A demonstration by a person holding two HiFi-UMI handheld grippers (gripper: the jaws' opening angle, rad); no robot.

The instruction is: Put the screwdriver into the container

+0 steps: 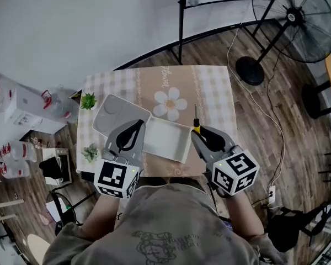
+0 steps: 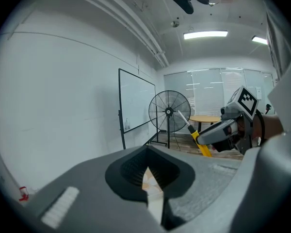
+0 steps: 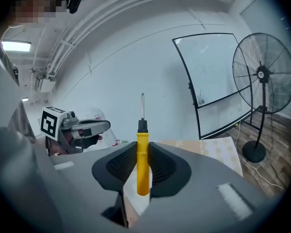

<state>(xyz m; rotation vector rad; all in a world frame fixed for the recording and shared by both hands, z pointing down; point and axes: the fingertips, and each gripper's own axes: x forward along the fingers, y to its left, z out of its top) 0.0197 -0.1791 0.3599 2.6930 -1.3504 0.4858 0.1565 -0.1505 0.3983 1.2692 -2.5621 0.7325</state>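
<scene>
A screwdriver (image 1: pixel 196 121) with a yellow handle and thin metal shaft stands upright in my right gripper (image 1: pixel 198 131), which is shut on the handle (image 3: pixel 143 165); the shaft (image 3: pixel 142 106) sticks out past the jaws. The open white square container (image 1: pixel 166 139) lies on the table between both grippers, just left of the right one. My left gripper (image 1: pixel 136 125) hovers at the container's left edge, jaws shut with nothing in them. In the left gripper view the right gripper (image 2: pixel 226 130) and the screwdriver (image 2: pixel 198 139) show at right. The left gripper (image 3: pixel 81 127) shows in the right gripper view.
The small table has a checked cloth (image 1: pixel 212 87) with a flower print (image 1: pixel 170 103). A pale square lid (image 1: pixel 117 112) lies left of the container. Two small plants (image 1: pixel 88 100) (image 1: pixel 90 152) stand at the left edge. A floor fan (image 1: pixel 295 19) and a whiteboard stand (image 1: pixel 182 21) are beyond.
</scene>
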